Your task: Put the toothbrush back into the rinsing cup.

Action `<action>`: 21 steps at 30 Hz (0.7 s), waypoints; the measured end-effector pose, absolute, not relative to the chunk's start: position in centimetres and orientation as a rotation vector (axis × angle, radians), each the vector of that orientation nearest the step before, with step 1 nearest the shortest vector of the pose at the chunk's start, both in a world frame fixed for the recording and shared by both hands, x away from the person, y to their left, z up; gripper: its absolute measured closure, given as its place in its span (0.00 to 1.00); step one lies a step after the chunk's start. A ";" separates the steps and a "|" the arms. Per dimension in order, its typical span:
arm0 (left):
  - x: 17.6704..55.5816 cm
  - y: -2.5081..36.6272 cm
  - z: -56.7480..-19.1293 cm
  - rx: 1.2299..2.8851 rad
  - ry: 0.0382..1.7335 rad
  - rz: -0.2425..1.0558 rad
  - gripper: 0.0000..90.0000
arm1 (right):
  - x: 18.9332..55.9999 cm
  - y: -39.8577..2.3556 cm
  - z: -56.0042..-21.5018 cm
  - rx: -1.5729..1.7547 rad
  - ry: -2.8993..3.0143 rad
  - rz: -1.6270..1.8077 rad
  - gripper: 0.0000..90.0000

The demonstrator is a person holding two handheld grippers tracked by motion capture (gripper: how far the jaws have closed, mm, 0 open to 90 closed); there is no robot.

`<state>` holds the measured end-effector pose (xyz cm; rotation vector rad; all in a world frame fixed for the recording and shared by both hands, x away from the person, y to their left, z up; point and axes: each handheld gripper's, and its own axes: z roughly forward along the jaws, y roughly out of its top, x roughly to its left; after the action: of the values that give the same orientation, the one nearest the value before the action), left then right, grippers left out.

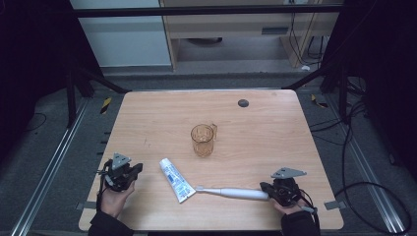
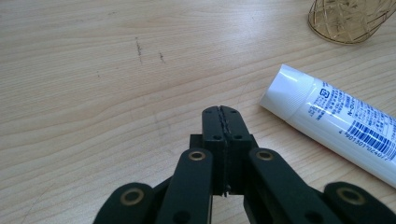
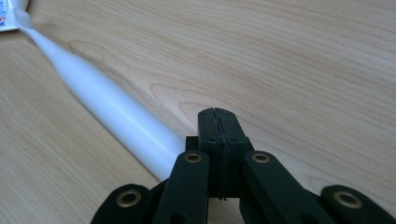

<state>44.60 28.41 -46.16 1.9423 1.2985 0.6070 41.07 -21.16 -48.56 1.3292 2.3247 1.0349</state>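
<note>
— Along the near edge of the table point(image 1: 147, 105), what is lying closest to a gripper?

— The toothbrush point(image 1: 236, 192) is lying there with its long axis running roughly parallel to that edge, its thick handle end pointing toward the near right corner. The right gripper point(image 1: 276, 191) is sitting just at that end, jaws pressed together on nothing; in the right gripper view the handle point(image 3: 116, 116) is passing just beside the jaws, stretching away from them.

— And the left gripper?

— The left gripper point(image 1: 129, 173) is resting near the near left corner, jaws also closed and empty. The toothpaste tube point(image 1: 176, 180) is lying slantwise between the two grippers, its cap end toward the left one, its far end touching the brush head. The cup point(image 1: 202, 139) is standing upright toward the middle.

— So which hand is better placed?

— I'm judging the right for the toothbrush, though its jaws would need opening first.
</note>
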 end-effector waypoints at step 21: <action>44.7 28.5 -46.3 1.939 1.307 0.608 1.00 | 38.6 -20.5 -48.6 1.301 2.357 1.048 1.00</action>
<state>44.71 28.51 -46.29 1.9392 1.3074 0.6082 38.62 -20.50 -48.62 1.3010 2.3567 1.0481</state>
